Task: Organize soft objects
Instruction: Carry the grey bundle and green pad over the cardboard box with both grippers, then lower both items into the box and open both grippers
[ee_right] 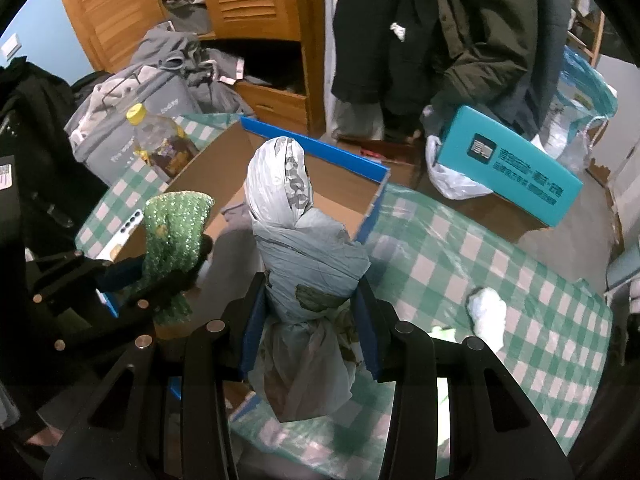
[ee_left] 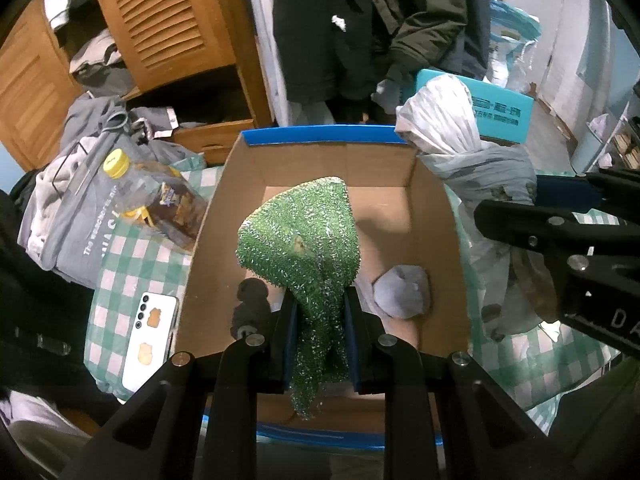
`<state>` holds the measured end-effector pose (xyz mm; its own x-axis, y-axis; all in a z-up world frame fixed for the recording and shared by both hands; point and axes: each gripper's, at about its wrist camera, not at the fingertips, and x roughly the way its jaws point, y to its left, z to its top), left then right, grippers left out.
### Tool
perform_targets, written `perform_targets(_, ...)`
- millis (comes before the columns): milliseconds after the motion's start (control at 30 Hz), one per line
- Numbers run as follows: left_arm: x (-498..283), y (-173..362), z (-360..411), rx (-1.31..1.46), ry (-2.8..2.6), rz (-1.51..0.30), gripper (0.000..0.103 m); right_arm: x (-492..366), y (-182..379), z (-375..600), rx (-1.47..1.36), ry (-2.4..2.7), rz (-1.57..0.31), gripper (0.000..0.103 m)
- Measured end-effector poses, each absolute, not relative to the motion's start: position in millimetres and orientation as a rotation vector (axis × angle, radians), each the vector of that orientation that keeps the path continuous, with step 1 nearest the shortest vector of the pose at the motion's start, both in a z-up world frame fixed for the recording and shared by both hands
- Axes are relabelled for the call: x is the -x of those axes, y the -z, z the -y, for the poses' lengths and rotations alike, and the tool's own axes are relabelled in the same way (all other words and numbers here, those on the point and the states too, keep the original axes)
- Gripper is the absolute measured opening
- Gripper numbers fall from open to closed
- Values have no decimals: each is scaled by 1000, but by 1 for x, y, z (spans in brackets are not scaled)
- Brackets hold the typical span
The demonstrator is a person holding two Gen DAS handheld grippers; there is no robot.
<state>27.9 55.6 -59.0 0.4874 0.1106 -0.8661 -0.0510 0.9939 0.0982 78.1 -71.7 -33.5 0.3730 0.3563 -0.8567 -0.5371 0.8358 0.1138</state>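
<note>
Left wrist: cardboard box [ee_left: 224, 208] holds grey bundle [ee_left: 402, 290]; jaws grip green cloth [ee_left: 304, 236] (right's clamp plastic bag [ee_right: 308, 264]).

Counted, passive tally:
Two tongs seen: left tongs [ee_left: 318, 334], right tongs [ee_right: 311, 322].
One green sparkly cloth [ee_left: 304, 236].
One grey bag bundle [ee_right: 308, 248].
One cardboard box [ee_left: 320, 148].
One grey rolled sock [ee_left: 402, 290] in box.
One bottle [ee_left: 160, 196].
One phone [ee_left: 150, 342].
One white sock [ee_right: 488, 314].
One teal box [ee_right: 516, 168].
</note>
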Motion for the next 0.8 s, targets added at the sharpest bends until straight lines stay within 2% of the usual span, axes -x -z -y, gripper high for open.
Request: perform_targets(800, -39, 81, -91, -15, -181, -1110, 22, -95, 62, 20, 220, -638, -1116, 41)
